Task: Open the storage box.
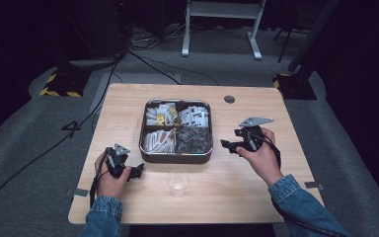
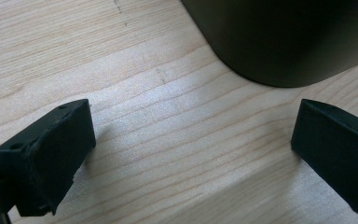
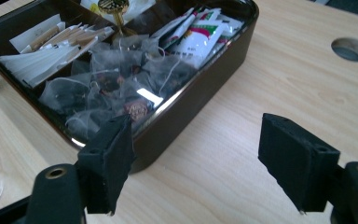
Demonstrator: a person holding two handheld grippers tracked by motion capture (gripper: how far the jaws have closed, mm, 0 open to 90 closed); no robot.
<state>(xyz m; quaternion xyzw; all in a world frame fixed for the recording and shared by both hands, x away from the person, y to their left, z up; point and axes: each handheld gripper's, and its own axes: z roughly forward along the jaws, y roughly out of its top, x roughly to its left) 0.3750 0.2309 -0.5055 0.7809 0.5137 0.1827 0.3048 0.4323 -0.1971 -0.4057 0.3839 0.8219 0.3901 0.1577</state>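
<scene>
High view: a divided tin tray (image 1: 150, 152) sits mid-table, a clear plastic cup (image 1: 178, 182) just in front of it. The left gripper (image 1: 137, 171) rests at the tray's near-left corner; the right gripper (image 1: 227, 145) hangs beside its right wall.

Left gripper view: jaws spread wide, empty, over bare wood.

Right gripper view: jaws wide, nothing between them, aimed at the mesh tea bags (image 3: 107, 88) in the tray's nearest compartment. These look light, soft and crushable; a gentle pinch on one bag's upper corner or string seems best.
</scene>
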